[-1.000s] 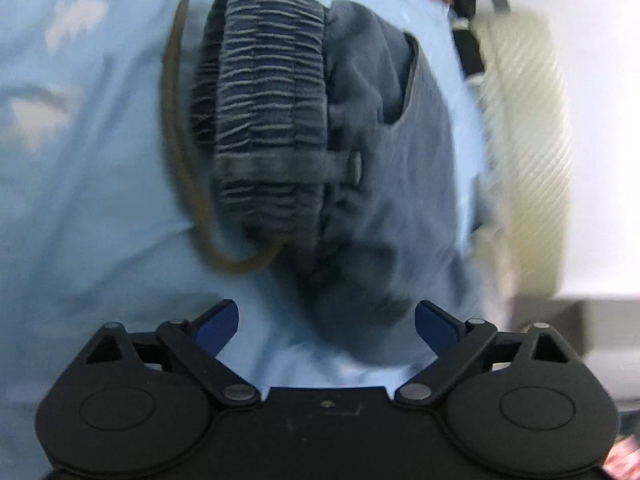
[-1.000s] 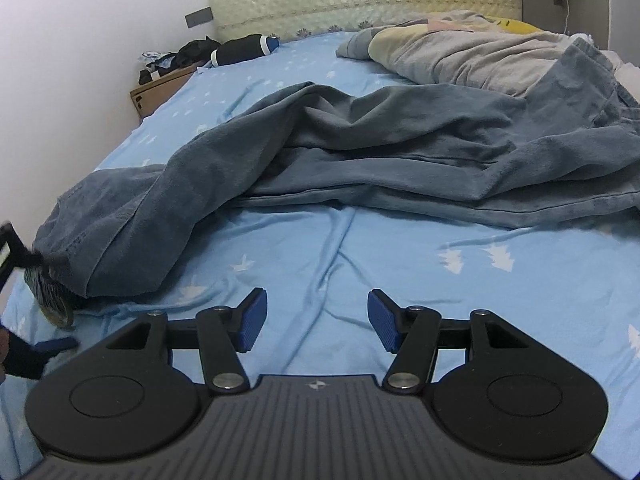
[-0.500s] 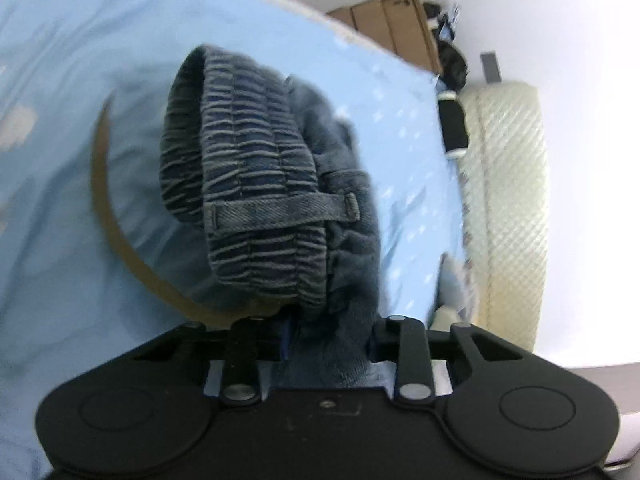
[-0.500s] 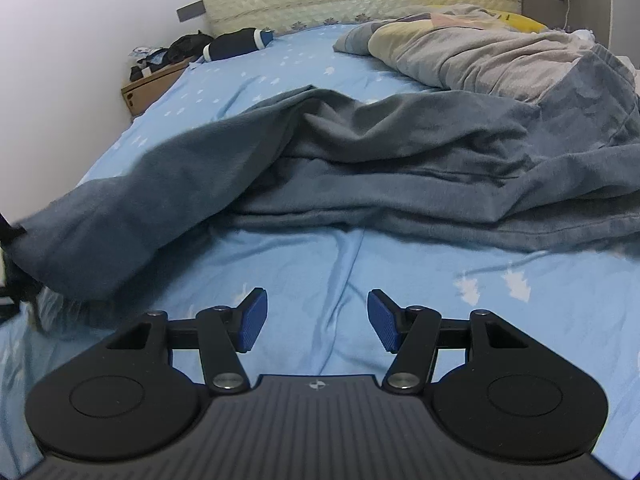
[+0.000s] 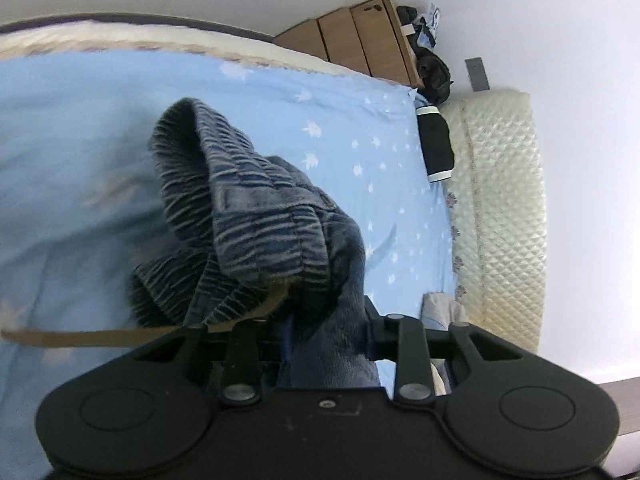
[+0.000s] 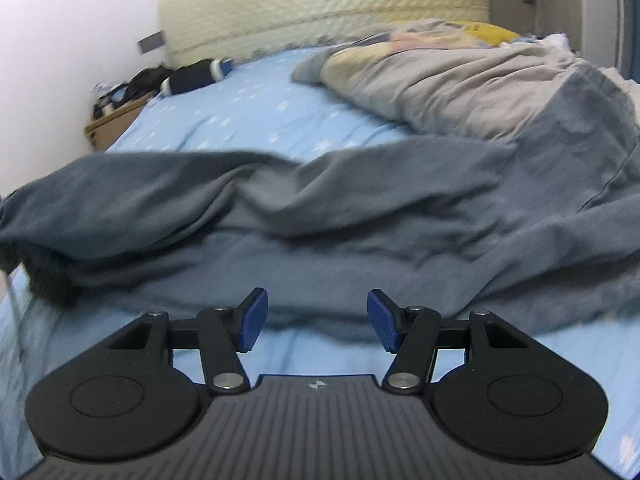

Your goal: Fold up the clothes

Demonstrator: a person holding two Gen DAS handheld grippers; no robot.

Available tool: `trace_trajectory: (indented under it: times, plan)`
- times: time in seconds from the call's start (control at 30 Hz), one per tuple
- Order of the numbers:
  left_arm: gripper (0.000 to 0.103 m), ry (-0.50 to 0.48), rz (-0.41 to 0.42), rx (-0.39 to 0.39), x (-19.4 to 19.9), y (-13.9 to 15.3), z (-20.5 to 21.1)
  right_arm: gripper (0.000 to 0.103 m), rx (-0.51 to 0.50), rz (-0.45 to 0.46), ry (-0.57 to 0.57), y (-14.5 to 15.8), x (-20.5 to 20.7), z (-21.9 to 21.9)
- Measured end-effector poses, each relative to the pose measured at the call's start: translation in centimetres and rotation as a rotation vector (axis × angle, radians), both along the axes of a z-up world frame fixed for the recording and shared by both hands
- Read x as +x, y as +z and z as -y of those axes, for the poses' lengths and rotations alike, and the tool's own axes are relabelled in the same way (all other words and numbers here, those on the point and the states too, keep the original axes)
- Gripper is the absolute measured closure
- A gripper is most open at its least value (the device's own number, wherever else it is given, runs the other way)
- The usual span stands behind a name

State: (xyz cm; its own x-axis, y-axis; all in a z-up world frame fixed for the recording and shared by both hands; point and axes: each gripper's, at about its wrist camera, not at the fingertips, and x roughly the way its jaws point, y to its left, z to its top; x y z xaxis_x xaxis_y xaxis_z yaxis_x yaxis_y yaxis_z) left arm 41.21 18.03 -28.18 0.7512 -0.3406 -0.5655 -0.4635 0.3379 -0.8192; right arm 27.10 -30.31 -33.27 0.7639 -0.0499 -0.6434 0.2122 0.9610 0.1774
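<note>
Trousers (image 6: 320,216) lie spread across the blue bedsheet (image 6: 248,116), waist end lifted at our left.

We find the left gripper (image 5: 320,340) clamped on denim beside the elastic waistband (image 5: 256,216), which hangs bunched above the sheet with a tan drawstring (image 5: 100,336) trailing. The right gripper (image 6: 316,320) hovers with its jaws parted and empty, just short of the near trouser edge. In our judgement, the right should take the opposite waist corner so both ends rise level; lifting one-sided risks twisting the legs and dragging the cord.
</note>
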Motion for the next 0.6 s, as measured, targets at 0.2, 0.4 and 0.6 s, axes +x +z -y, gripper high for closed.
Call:
trace_trajectory:
  times: [0.2,0.4,0.6]
  plan:
    - [0.064,-0.084,-0.039,0.097,7.6,-0.4,1.0,0.044,-0.005,-0.022,-0.042,-0.8,1.1,2.7]
    - [0.047,-0.27,0.075,0.172,10.2,2.1,3.1,0.044,0.076,-0.072,-0.072,-1.9,0.3,3.0]
    - [0.039,-0.339,0.123,0.095,4.1,2.6,2.7,0.044,0.205,-0.104,-0.124,-2.8,-0.8,3.3]
